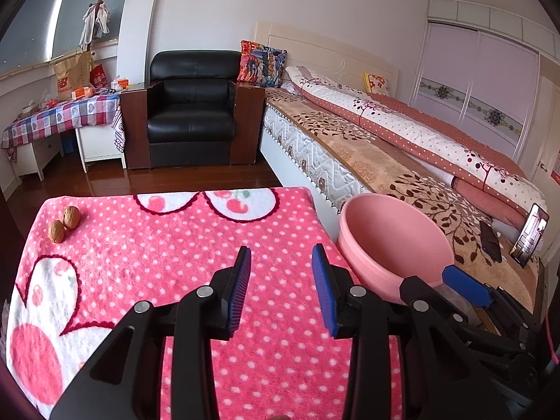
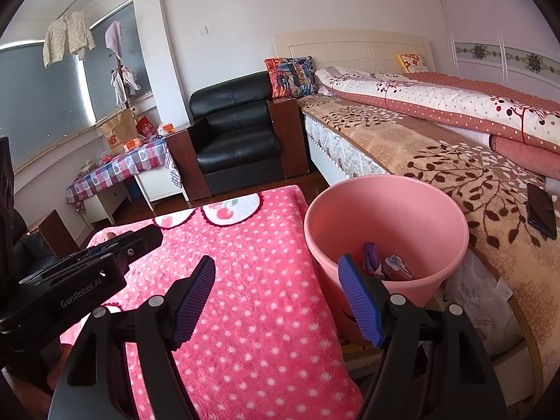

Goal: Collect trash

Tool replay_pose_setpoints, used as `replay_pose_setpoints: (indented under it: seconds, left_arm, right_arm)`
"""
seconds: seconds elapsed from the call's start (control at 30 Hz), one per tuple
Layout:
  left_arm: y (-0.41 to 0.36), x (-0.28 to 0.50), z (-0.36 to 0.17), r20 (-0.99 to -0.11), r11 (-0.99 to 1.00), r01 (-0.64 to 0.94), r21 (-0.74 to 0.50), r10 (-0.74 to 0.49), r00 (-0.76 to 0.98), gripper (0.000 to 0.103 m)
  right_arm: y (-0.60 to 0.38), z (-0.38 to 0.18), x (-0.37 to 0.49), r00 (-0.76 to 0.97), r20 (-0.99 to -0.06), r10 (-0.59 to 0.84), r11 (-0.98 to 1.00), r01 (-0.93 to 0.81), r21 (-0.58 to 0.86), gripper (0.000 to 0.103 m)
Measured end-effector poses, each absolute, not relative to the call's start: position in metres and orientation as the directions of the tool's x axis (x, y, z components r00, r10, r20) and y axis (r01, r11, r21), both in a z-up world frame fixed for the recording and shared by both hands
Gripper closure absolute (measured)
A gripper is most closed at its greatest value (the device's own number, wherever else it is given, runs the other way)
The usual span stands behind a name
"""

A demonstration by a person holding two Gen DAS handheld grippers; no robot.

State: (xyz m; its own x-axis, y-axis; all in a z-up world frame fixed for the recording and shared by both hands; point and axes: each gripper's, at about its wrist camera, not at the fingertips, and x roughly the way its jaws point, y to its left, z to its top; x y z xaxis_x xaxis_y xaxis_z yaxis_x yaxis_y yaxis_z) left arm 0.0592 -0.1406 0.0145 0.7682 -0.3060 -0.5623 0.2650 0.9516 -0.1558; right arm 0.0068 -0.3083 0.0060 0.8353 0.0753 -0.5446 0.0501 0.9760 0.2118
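A: Bedroom, pink dotted blanket over the table, pink bin beside it holding wrappers.

B: Two walnuts at the blanket's far left corner. Left gripper and right gripper: fingers spread, empty.

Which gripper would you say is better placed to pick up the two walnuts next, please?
Probably the left gripper: it is open and empty over the pink blanket, with the walnuts at the blanket's far left corner. The right gripper sits by the pink bin.
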Motion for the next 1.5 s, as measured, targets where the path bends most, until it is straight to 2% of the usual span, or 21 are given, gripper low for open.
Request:
replay_pose_setpoints:
  seconds: [1.5]
  left_arm:
    - [-0.1387,0.0584,0.0135,-0.568,0.957,0.253,-0.139,-0.287,0.771,0.066]
  right_arm:
    - [-0.3035,0.0124,0.0011,0.844,-0.529,0.091,0.975,0.032,0.22,0.031]
